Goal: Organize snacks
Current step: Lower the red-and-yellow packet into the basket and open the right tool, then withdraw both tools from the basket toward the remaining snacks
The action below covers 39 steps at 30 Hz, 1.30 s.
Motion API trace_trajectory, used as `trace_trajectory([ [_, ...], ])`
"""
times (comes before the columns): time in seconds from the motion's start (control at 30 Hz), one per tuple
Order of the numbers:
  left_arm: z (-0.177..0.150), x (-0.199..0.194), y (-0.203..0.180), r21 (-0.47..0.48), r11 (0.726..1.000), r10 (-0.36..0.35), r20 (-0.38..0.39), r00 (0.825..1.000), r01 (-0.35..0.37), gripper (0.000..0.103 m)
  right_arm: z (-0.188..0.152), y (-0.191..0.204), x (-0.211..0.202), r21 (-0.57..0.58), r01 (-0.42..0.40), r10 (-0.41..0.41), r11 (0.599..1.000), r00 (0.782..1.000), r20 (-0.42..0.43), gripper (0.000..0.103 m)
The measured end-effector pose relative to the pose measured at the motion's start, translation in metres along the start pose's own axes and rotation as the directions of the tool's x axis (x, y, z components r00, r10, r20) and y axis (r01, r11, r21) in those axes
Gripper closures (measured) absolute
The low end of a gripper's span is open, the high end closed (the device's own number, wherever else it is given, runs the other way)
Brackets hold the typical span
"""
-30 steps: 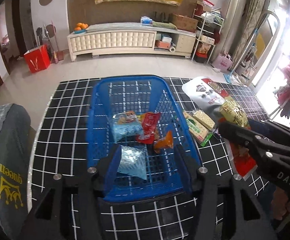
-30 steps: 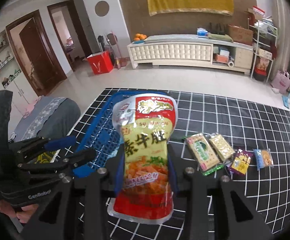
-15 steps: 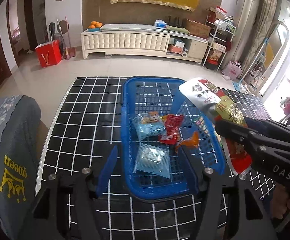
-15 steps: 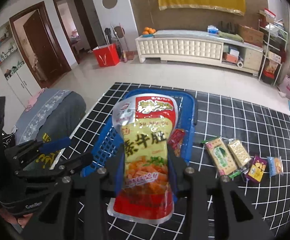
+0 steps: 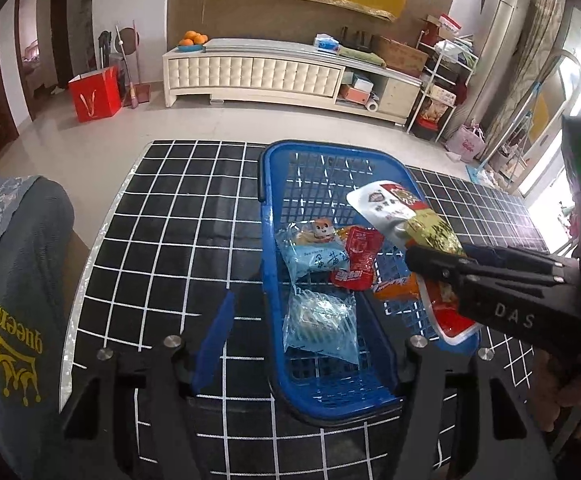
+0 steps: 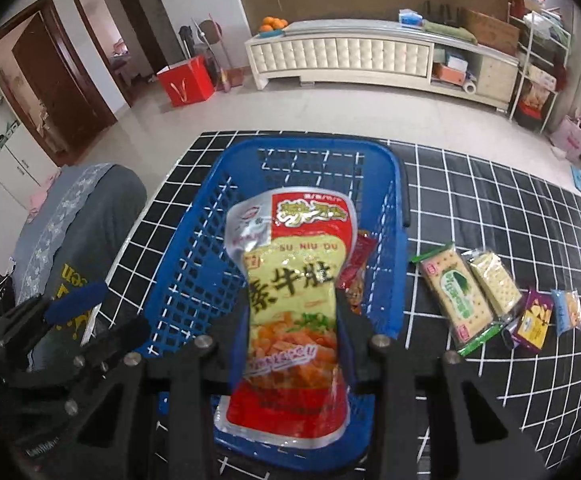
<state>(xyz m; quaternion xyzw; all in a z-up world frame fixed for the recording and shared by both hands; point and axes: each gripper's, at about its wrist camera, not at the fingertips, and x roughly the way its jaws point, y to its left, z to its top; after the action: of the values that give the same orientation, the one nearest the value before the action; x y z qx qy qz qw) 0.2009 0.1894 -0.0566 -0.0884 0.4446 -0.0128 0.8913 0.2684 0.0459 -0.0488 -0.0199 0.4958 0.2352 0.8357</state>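
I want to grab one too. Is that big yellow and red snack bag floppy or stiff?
Probably floppy: the bag is a soft pouch, pinched at its middle by the right gripper. Its shiny film looks slippery. It seems light, staying up from one pinch.

Daylit, sharp — fisheye-warped edges

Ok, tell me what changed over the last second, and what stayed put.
The right tongs carried the big yellow-and-red snack pouch from beside the blue basket to over it, gripping it throughout. The left tongs, open and empty, have just been opening a little wider. The packets in the basket and the four packets on the checked mat stayed put.
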Motion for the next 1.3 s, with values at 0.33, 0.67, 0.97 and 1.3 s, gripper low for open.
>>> trace_trajectory([
  [0.33,-0.007,0.003,-0.001,0.006,1.000,0.002,-0.014,1.000,-0.002,0.042,0.002,-0.009,-0.012,0.042,0.094,-0.095,0.995,0.995,0.024,0.030],
  [0.67,-0.004,-0.014,-0.021,0.031,0.999,-0.008,0.011,1.000,0.008,0.042,-0.010,-0.025,-0.038,0.079,0.063,-0.067,0.995,0.996,0.055,0.027],
  [0.97,-0.001,-0.033,-0.061,0.082,0.996,-0.022,0.040,0.999,0.018,0.042,-0.027,-0.046,-0.073,0.096,0.043,-0.051,0.994,0.995,0.085,0.027],
  [1.3,0.000,-0.039,-0.124,0.158,0.987,-0.050,0.052,0.997,0.041,0.042,-0.049,-0.092,-0.106,0.138,0.026,-0.042,0.990,0.993,0.111,0.027],
])
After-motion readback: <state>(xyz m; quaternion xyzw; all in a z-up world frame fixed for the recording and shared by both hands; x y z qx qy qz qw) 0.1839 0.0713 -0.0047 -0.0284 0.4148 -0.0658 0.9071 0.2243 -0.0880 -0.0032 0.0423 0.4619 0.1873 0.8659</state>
